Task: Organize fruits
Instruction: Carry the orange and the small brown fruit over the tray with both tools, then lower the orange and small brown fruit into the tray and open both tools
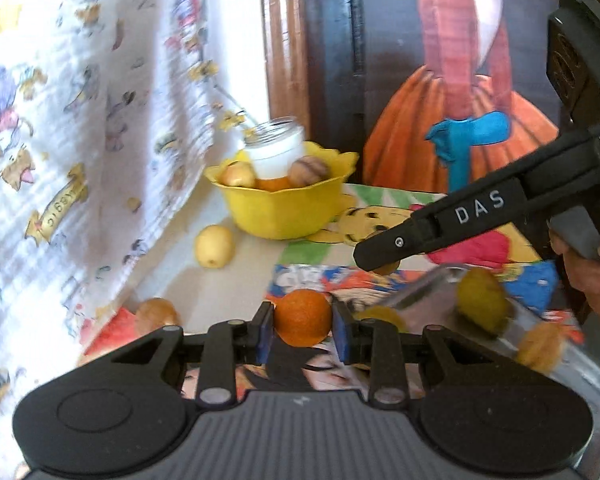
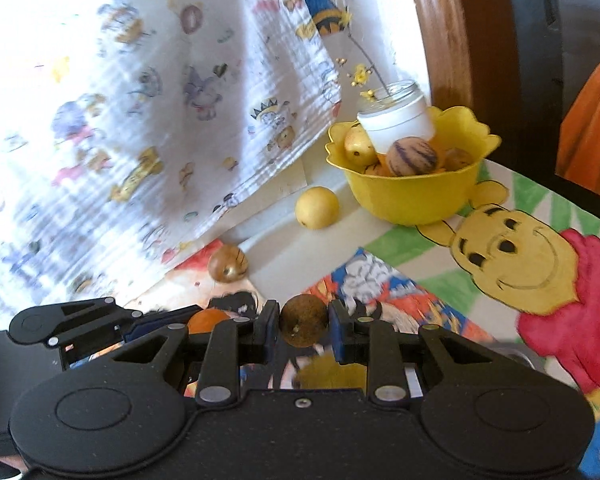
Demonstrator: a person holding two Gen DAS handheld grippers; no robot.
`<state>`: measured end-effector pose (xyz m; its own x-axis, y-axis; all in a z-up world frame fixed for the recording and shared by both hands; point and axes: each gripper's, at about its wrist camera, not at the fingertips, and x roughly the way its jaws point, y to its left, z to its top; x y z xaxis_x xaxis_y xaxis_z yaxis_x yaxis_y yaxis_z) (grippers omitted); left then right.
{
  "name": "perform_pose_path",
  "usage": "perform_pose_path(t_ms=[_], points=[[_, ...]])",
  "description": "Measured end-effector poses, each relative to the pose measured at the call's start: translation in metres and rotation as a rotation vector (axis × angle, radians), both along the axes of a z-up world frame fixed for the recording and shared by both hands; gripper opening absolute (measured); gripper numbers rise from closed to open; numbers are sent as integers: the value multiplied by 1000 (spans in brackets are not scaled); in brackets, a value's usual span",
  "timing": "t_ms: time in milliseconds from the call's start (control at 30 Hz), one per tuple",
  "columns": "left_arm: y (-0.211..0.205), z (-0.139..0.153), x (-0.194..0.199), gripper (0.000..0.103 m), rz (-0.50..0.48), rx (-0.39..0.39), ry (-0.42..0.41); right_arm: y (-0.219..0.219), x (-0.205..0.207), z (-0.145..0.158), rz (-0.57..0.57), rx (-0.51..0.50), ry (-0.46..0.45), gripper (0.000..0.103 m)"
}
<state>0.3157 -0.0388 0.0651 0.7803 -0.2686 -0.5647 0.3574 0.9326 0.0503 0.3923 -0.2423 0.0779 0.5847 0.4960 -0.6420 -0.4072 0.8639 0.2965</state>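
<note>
- My left tongs [image 1: 302,326] grip an orange [image 1: 303,322], low centre of frame.
- My right tongs [image 2: 304,326] pinch a brown fruit [image 2: 304,325], yellow bowl [image 2: 412,196] upper right.

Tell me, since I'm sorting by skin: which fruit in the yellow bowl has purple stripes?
The round tan fruit at the front of the yellow bowl, leaning against the white jar. The plain yellow fruit left of the jar has no stripes.

Finger of right gripper [image 1: 380,252]: white capitals "DAS" on its black side, seen from the left wrist.
Body of same gripper: a white sticker with red marks at the frame's edge, unreadable.
Patterned cloth [image 1: 80,120]: a gold ribbon banner with blurred, illegible lettering.
</note>
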Motion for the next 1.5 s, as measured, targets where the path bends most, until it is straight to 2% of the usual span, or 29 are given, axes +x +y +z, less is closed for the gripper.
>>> perform_pose_path(t_ms=[300, 633, 767, 900, 1267, 1500], points=[[-41, 14, -57, 34, -59, -44, 1, -50, -79, 9, -14, -21, -41, 28], [-71, 4, -102, 34, -89, -99, 70, -95, -138, -13, -50, -49, -54, 28], [-80, -4, -113, 34, -97, -99, 100, -104, -151, -27, -50, -73, -57, 28], [-86, -15, -120, 34, -93, -102, 140, -105, -161, -41, -31, -131, -98, 28], [-83, -43, -132, 34, -17, -128, 237, -104, -168, -69, 20, -222, -161, 28], [-81, -52, -132, 34, 30, -133, 274, -102, -165, -80, 14, -237, -158, 28]])
